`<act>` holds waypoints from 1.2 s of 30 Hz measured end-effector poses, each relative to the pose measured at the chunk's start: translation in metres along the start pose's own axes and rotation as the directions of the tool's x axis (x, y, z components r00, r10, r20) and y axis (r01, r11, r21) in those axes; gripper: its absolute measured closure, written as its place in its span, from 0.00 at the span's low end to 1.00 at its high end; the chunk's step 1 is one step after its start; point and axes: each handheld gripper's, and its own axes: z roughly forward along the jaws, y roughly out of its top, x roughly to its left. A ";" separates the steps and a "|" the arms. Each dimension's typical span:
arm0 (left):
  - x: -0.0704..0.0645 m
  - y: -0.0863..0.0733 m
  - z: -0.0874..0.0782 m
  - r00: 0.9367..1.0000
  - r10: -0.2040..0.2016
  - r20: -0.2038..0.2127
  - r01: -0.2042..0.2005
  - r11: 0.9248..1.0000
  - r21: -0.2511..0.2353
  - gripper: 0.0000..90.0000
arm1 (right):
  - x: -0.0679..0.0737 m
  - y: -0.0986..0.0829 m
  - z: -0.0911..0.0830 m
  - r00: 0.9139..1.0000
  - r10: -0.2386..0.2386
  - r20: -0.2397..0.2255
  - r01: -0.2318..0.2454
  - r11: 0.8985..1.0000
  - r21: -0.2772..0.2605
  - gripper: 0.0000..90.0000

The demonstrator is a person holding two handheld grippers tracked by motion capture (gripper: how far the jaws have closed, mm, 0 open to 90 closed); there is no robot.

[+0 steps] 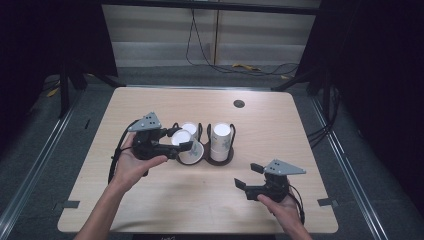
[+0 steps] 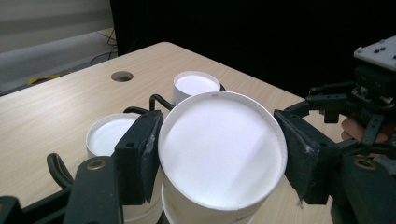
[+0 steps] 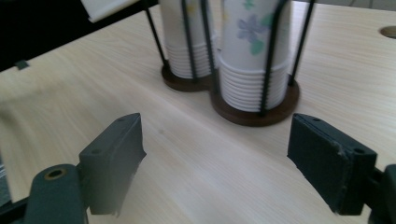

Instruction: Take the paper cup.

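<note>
A dark wire cup holder (image 1: 220,159) stands mid-table with two stacks of upside-down white paper cups, one on the left (image 1: 189,128) and one on the right (image 1: 220,136). My left gripper (image 1: 180,140) is shut on a single white paper cup (image 1: 192,151), held tilted at the front of the left stack. In the left gripper view both pads press the sides of that cup (image 2: 222,154), its flat base facing the camera. My right gripper (image 1: 248,176) stands open over bare table in front and to the right of the holder, nothing between its jaws (image 3: 223,142).
The light wood table (image 1: 150,200) has a round cable hole (image 1: 239,103) near its far edge. In the right gripper view the flower-printed stack (image 3: 254,60) and the holder's brown base (image 3: 252,116) lie just ahead. Dark curtains and floor rails surround the table.
</note>
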 end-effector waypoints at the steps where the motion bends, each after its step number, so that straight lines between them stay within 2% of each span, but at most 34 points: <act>1: 0.000 -0.001 0.000 1.000 -0.010 0.018 0.010 1.000 -0.009 0.39 | 0.003 0.002 0.002 1.000 -0.009 -0.012 0.008 1.000 -0.002 0.20; 3: -0.001 -0.002 0.000 1.000 -0.011 0.027 0.012 1.000 -0.013 0.39 | 0.006 0.004 0.004 1.000 -0.016 -0.020 0.016 1.000 -0.002 0.20; 4: -0.003 -0.006 0.003 0.999 -0.011 0.036 0.011 1.000 -0.014 0.40 | 0.012 0.009 0.008 0.999 -0.032 -0.043 0.032 0.999 -0.006 0.21; 6: -0.004 -0.009 0.006 0.999 -0.002 0.036 0.002 1.000 -0.005 0.40 | 0.016 0.012 0.012 0.997 -0.049 -0.058 0.049 0.999 -0.007 0.24; 7: -0.007 -0.016 0.013 0.999 0.013 0.044 -0.014 1.000 0.021 0.40 | 0.019 0.014 0.014 0.996 -0.052 -0.066 0.051 0.999 -0.014 0.24; 8: -0.008 -0.019 0.016 0.998 0.007 0.066 -0.009 1.000 0.023 0.40 | 0.021 0.016 0.015 0.996 -0.053 -0.072 0.052 0.999 -0.017 0.24; 10: -0.009 -0.021 0.019 0.997 0.014 0.072 -0.017 0.999 0.031 0.40 | 0.023 0.017 0.018 0.995 -0.060 -0.080 0.058 0.998 -0.022 0.24; 13: -0.011 -0.024 0.025 0.992 -0.001 0.124 -0.002 1.000 0.023 0.40 | 0.030 0.018 0.026 0.992 -0.062 -0.113 0.060 0.998 -0.023 0.24; 15: -0.013 -0.025 0.027 0.990 0.004 0.137 -0.008 1.000 0.029 0.40 | 0.031 0.019 0.029 0.992 -0.061 -0.111 0.060 0.998 -0.015 0.22; 18: -0.015 -0.026 0.030 0.984 -0.014 0.177 0.013 1.000 0.009 0.40 | 0.033 0.022 0.035 0.990 -0.054 -0.132 0.054 0.999 -0.005 0.22; 22: -0.019 -0.028 0.033 0.981 -0.005 0.194 0.002 1.000 0.017 0.40 | 0.037 0.026 0.036 0.987 -0.062 -0.151 0.058 0.998 -0.030 0.18; 23: -0.020 -0.028 0.034 0.980 -0.005 0.201 0.001 1.000 0.020 0.40 | 0.038 0.026 0.037 0.986 -0.059 -0.153 0.054 0.998 -0.041 0.16; 24: -0.022 -0.029 0.035 0.975 -0.013 0.222 0.009 1.000 0.021 0.40 | 0.038 0.026 0.037 0.986 -0.056 -0.158 0.049 0.998 -0.046 0.16; 25: -0.022 -0.029 0.035 0.975 -0.013 0.222 0.009 1.000 0.021 0.39 | 0.038 0.026 0.037 0.986 -0.056 -0.158 0.049 0.998 -0.046 0.16; 26: -0.023 -0.030 0.036 0.970 -0.022 0.240 0.020 1.000 0.012 0.40 | 0.038 0.024 0.039 0.981 -0.050 -0.189 0.039 0.997 -0.063 0.16; 28: -0.024 -0.030 0.037 0.970 -0.021 0.243 0.018 1.000 0.014 0.40 | 0.038 0.023 0.039 0.977 -0.053 -0.205 0.038 0.996 -0.075 0.16; 29: -0.024 -0.031 0.037 0.964 -0.039 0.264 0.039 0.999 0.007 0.40 | 0.040 0.021 0.040 0.972 -0.060 -0.225 0.039 0.995 -0.095 0.16; 30: -0.024 -0.031 0.037 0.964 -0.039 0.264 0.039 0.999 0.007 0.40 | 0.040 0.021 0.040 0.972 -0.060 -0.225 0.039 0.995 -0.095 0.16; 31: -0.025 -0.031 0.037 0.964 -0.042 0.264 0.043 0.999 0.001 0.40 | 0.042 0.020 0.040 0.968 -0.065 -0.241 0.042 0.994 -0.101 0.16; 36: -0.027 -0.029 0.036 0.958 -0.053 0.281 0.059 0.998 -0.010 0.40 | 0.043 0.016 0.043 0.969 -0.062 -0.240 0.040 0.995 -0.096 0.16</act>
